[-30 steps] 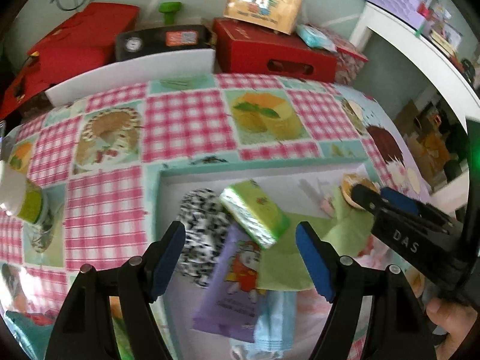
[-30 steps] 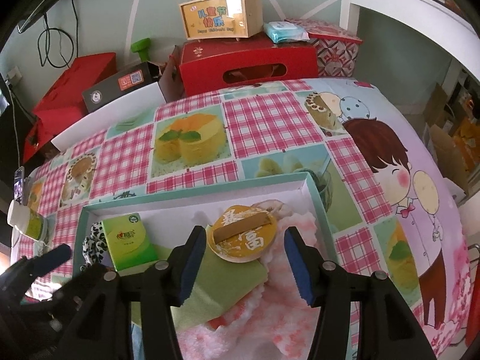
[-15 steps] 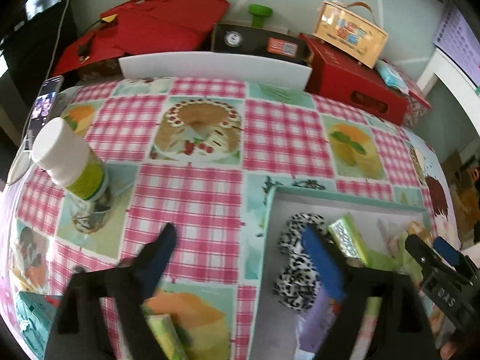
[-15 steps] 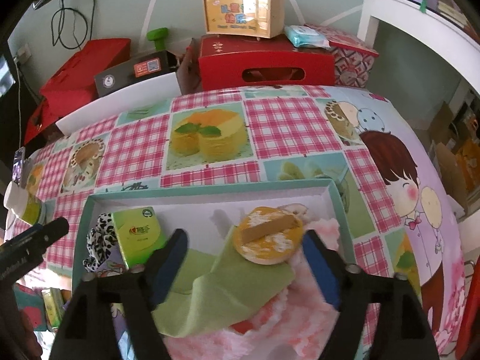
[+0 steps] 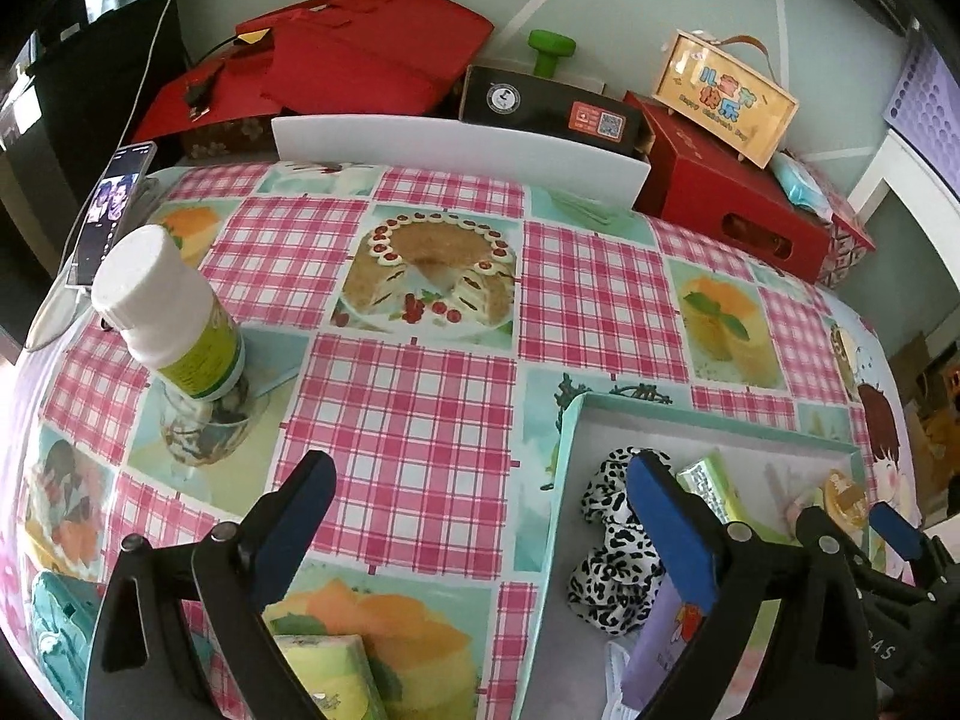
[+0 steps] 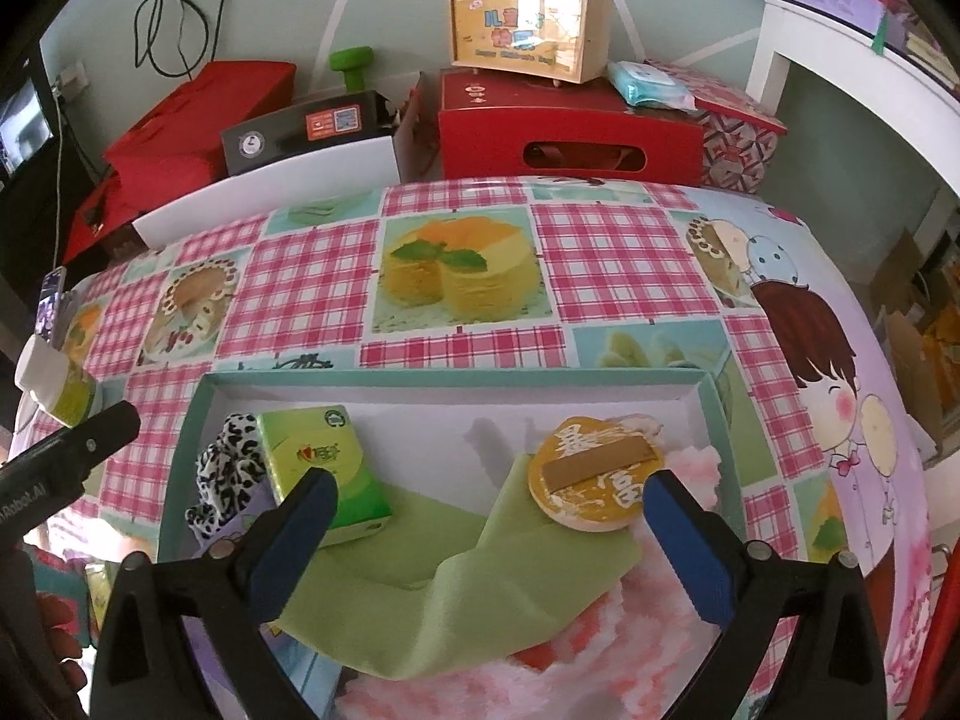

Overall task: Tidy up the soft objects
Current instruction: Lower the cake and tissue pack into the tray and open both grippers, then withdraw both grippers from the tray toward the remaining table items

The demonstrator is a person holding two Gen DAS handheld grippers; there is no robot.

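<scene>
A teal-rimmed white tray [image 6: 456, 379] [image 5: 708, 414] holds a leopard-print scrunchie [image 6: 231, 468] [image 5: 606, 534], a green tissue pack [image 6: 327, 471] [image 5: 711, 483], a green cloth [image 6: 480, 570], a round orange puff [image 6: 594, 474], pink fluffy fabric [image 6: 528, 660] and a purple packet [image 5: 666, 636]. My left gripper [image 5: 480, 510] is open and empty over the tablecloth left of the tray; a second green tissue pack [image 5: 327, 678] lies under it. My right gripper [image 6: 489, 525] is open and empty above the green cloth.
A white-capped bottle [image 5: 168, 312] stands on the left of the checked tablecloth [image 5: 420, 396]. A phone [image 5: 111, 210] lies at the far left edge. Red boxes [image 6: 570, 132], a black box [image 5: 546, 108] and a gift box [image 6: 528, 36] sit behind the table.
My left gripper has swung left, from above the tray to over the tablecloth beside it. My right gripper has drawn back and opened wider.
</scene>
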